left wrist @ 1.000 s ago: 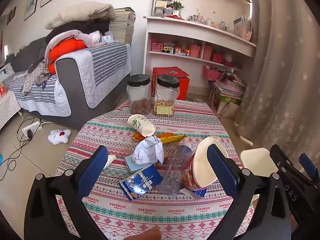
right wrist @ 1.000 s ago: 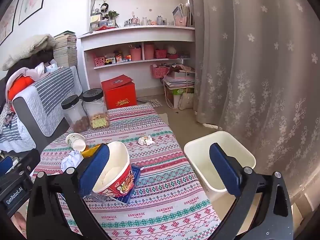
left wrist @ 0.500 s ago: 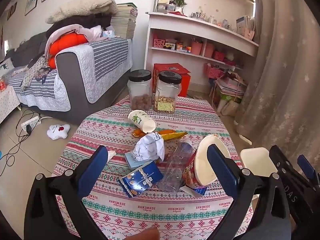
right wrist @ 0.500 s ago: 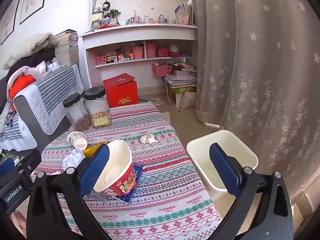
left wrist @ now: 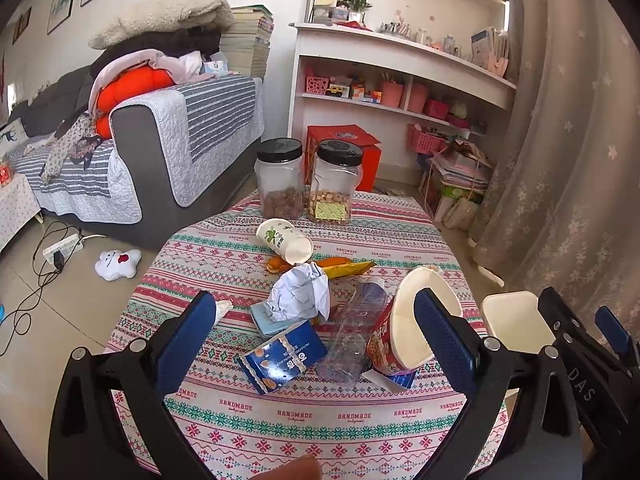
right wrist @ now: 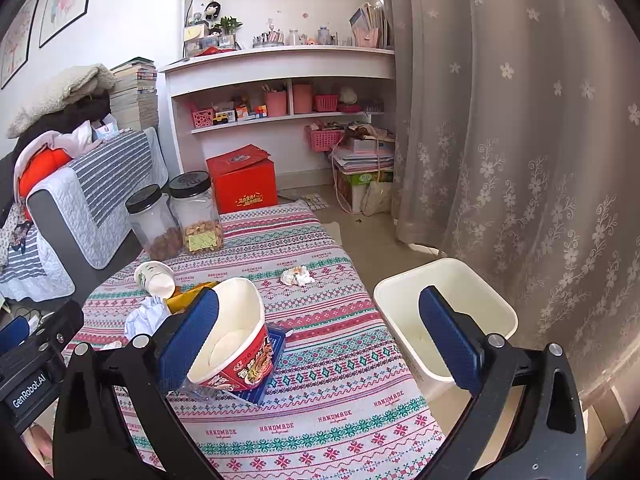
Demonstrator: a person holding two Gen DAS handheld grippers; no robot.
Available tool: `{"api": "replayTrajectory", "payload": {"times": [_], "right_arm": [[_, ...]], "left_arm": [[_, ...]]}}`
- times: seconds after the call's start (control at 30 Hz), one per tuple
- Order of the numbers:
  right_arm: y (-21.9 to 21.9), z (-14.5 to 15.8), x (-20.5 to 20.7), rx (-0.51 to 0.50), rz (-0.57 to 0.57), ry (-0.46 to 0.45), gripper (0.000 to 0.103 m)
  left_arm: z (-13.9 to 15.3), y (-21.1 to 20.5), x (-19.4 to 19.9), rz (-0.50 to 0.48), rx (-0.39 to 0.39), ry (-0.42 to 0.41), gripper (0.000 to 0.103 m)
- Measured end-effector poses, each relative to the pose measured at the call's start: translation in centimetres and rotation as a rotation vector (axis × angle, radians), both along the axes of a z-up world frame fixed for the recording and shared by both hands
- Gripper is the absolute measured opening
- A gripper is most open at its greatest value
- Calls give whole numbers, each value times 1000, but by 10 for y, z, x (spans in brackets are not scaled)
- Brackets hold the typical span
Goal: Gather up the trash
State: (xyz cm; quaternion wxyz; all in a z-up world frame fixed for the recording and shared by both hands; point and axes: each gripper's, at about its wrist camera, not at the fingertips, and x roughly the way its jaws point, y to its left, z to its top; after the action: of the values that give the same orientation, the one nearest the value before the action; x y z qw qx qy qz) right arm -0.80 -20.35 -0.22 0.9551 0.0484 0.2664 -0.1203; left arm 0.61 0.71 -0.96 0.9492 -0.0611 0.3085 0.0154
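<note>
Trash lies on the patterned tablecloth (left wrist: 304, 420): a blue biscuit box (left wrist: 282, 356), a crumpled white paper (left wrist: 300, 292), a crushed clear bottle (left wrist: 356, 332), a tipped paper cup (left wrist: 286, 240), a yellow wrapper (left wrist: 344, 269) and a red noodle cup (left wrist: 404, 328) lying on its side. My left gripper (left wrist: 316, 336) hangs open above this pile, holding nothing. My right gripper (right wrist: 320, 340) is open too, with the noodle cup (right wrist: 236, 344) by its left finger. A small paper wad (right wrist: 297, 276) sits farther out. The white bin (right wrist: 444, 320) stands on the floor right of the table.
Two black-lidded jars (left wrist: 280, 184) (left wrist: 335, 184) of snacks stand at the table's far side. A grey sofa (left wrist: 160, 140) piled with clothes is to the left, a white shelf unit (right wrist: 280, 92) and a red box (right wrist: 244, 184) behind, and a curtain (right wrist: 520, 120) on the right.
Both views have shifted slightly, with the table and trash sitting a little lower and closer. The grippers stay open and nothing on the table has moved.
</note>
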Motion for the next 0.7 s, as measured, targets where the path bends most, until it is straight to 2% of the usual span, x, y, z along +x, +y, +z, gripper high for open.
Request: {"api": "replayTrajectory", "payload": {"times": [0.7], "right_arm": [[1,0,1,3,1,4,96]], "left_arm": [[-1,5,-1,11,-6,3,96]]}}
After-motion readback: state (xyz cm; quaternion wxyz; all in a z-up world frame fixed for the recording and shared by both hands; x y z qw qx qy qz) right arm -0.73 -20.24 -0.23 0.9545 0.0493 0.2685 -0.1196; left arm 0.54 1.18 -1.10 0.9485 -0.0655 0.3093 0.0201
